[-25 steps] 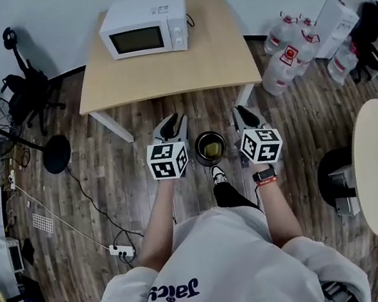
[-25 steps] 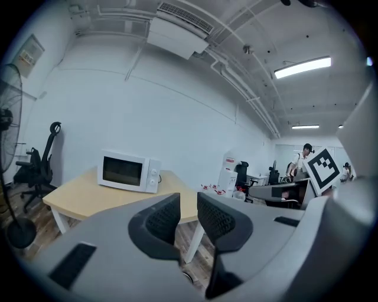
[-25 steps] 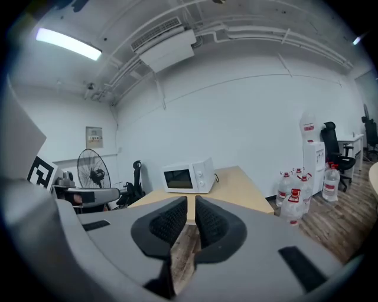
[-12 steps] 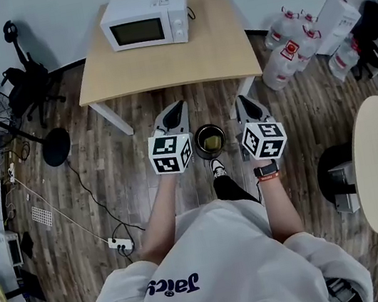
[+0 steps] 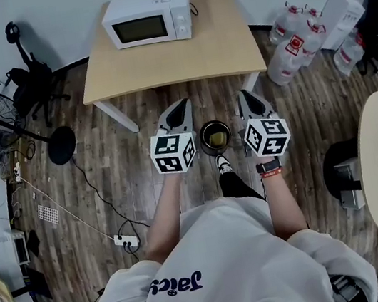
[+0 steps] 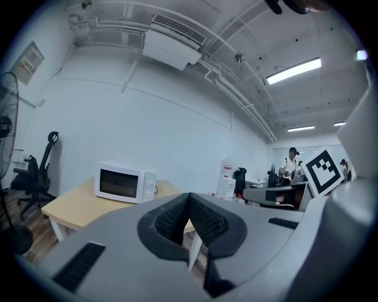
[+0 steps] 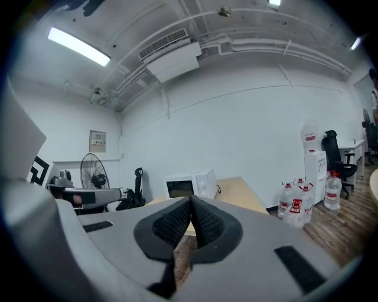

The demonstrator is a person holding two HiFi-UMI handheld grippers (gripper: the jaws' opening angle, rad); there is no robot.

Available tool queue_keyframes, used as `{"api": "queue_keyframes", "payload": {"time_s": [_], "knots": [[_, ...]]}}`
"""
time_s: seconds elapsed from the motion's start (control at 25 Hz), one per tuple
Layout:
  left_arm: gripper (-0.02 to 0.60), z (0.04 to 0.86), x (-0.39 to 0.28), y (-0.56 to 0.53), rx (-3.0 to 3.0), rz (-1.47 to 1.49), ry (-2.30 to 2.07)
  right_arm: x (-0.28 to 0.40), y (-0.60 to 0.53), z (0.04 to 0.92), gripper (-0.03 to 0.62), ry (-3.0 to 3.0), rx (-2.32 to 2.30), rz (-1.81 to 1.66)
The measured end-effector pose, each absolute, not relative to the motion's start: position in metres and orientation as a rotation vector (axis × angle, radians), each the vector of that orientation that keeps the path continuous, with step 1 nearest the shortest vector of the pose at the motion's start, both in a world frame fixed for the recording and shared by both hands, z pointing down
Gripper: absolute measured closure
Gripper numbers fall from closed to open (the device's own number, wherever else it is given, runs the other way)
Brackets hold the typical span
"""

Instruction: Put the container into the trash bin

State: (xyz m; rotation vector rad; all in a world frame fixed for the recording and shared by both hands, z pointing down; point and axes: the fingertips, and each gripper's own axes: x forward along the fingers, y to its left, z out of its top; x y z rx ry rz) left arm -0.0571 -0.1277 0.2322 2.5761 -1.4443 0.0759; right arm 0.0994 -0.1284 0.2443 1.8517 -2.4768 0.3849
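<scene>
Left gripper (image 6: 189, 202): fingers (image 6: 170, 223) pressed fully together, ribbed pads meeting, nothing between them. Right gripper (image 7: 191, 203): same, fingers (image 7: 209, 224) closed on nothing. Both point roughly level toward the light wooden desk (image 5: 228, 45) at the top of the head view, which carries a white microwave oven (image 5: 147, 18).

Head view, centre: a small round black trash bin (image 5: 202, 139) stands on the wood-plank floor (image 5: 126, 165), between the two grippers and below them. Inside it lies a pale yellow item (image 5: 217, 139), probably the container; it is too small to tell its shape. The person's black-and-white shoe (image 5: 223, 165) sits just beside the bin's lower rim.

Judgement: the container looks already binned, so the step in hand is clearing away. To do it well:
- Hold both grippers above the rim and apart, and draw them off without sweeping across the bin.
- Mind the shoe; a nudge could tip so light a bin.
- Confirm the item rests below the rim, not hung on it.
</scene>
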Motion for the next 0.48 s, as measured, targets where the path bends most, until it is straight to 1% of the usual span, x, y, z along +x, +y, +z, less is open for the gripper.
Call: {"api": "queue_keyframes", "payload": {"time_s": [0.48], "knots": [[0.561, 0.280, -0.061, -0.144, 2.544, 0.156, -1.383, 0.094, -0.145, 0.284, 0.580, -2.470, 1.749, 0.466]]}}
